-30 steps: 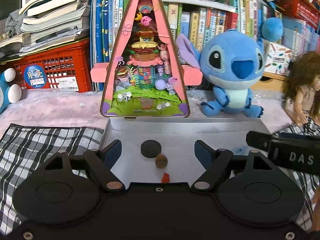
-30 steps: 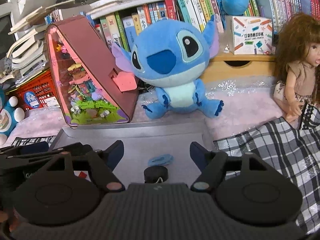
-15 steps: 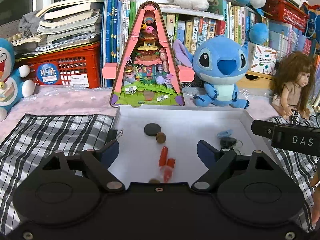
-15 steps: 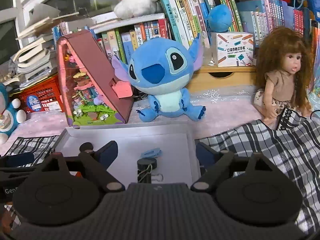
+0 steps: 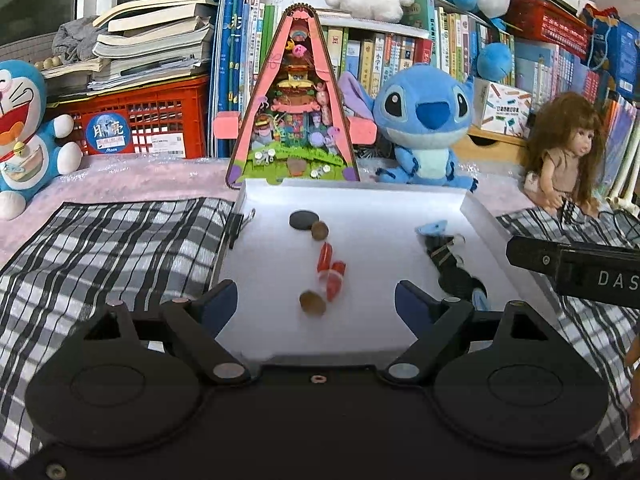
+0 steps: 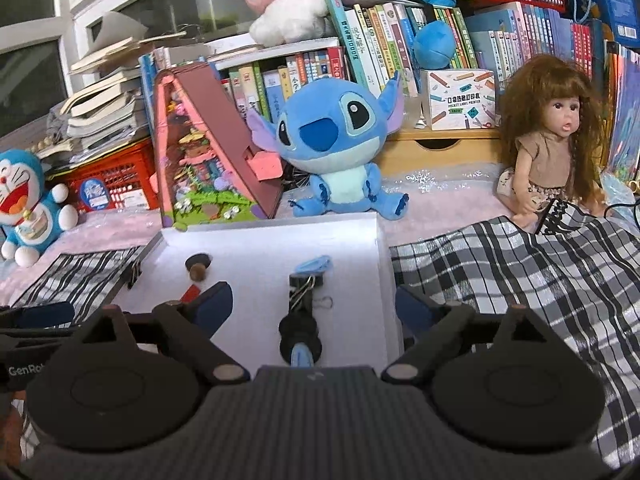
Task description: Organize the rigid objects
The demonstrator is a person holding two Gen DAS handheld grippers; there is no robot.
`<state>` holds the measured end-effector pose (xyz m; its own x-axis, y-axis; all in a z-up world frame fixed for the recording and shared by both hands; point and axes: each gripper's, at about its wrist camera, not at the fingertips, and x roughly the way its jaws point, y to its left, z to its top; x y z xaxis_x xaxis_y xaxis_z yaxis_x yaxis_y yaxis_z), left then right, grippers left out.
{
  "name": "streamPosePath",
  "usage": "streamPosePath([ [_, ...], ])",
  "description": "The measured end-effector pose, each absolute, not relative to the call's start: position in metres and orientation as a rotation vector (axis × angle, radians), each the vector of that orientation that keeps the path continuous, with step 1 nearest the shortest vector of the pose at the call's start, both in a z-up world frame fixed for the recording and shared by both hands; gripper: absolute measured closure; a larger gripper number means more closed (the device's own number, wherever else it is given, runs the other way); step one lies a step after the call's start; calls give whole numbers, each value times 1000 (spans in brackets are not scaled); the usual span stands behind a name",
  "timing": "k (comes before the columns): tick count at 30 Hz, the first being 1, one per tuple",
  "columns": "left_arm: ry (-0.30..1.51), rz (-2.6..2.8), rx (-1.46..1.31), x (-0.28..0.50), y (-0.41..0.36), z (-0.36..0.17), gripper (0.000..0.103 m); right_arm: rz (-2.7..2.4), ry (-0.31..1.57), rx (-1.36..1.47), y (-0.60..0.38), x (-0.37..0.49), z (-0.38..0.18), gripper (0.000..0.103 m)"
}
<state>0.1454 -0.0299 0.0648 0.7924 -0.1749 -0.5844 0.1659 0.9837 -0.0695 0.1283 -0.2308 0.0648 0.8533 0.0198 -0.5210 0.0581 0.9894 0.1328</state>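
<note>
— Both grippers have pulled back from the white tray (image 5: 476, 208) since a second ago, so far more of it shows now. What lies in it?

— Near its far-left corner, a flat black stone (image 5: 303, 219) touches a small brown stone (image 5: 319, 231). Toward the middle lie two red pieces (image 5: 331, 270), with another brown stone (image 5: 312, 303) just beside them at the near end.

— And along the right edge?

— A blue clip (image 6: 313, 264) sits farthest back, a black binder clip (image 6: 303, 290) nearer, then a round black piece (image 6: 300, 336) by the near edge.

— How do the grippers stand?

— The left gripper (image 5: 316, 300) is spread wide and holds nothing; the right gripper (image 6: 314, 306) is likewise spread and empty. Another binder clip (image 5: 239, 224) grips the tray's left wall, over the checked cloth (image 5: 112, 248).
</note>
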Motion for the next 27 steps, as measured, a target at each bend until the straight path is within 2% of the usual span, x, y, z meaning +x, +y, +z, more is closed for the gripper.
streamPosePath([
  [9, 655, -175, -4, 117, -27, 30, 18, -16, 539, 99, -219, 96, 45, 5],
  [18, 680, -138, 25, 114, -24, 0, 18, -15, 623, 51, -210, 83, 1, 4],
  [24, 662, -135, 43, 113, -26, -7, 12, -15, 658, 15, -204, 86, -14, 0],
  [27, 670, -136, 38, 114, -27, -7, 6, -16, 667, 10, -202, 87, -15, 0],
])
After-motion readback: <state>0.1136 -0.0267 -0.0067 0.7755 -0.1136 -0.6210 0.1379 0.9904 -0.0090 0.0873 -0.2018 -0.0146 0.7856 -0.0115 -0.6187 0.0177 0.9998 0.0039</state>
